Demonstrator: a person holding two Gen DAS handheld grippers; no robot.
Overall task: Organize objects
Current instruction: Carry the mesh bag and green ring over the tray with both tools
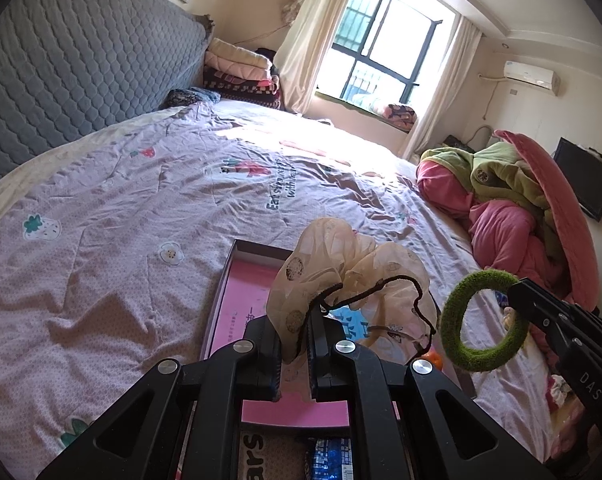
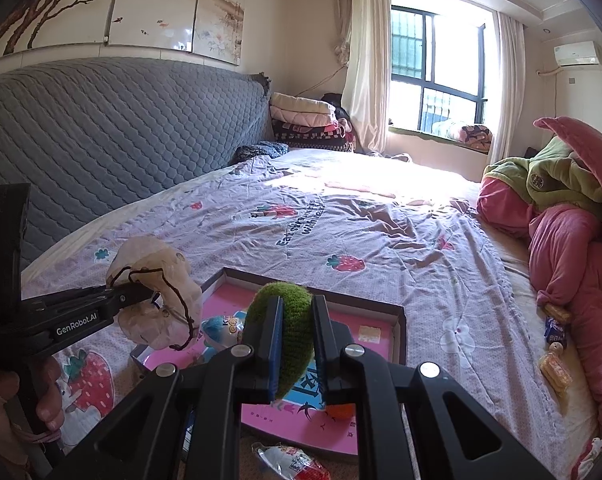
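Hovering over the pink-lined box (image 2: 397, 320) on the bed (image 1: 121, 208), the left gripper (image 1: 295, 344) jaws pinch a beige scrunchie (image 1: 341, 272); the right gripper (image 2: 297, 344) jaws clamp a green fuzzy ring (image 2: 291, 320).

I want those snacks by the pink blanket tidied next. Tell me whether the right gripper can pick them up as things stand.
Probably not yet: the right gripper is shut on the green ring. The snacks lie uncovered on the bed, so the path looks free once it drops the ring.

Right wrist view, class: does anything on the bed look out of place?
Yes. Wrapped snacks lie loose along the bed's right edge beside the crumpled pink blanket, outside the shallow pink-lined cardboard box where other items sit.
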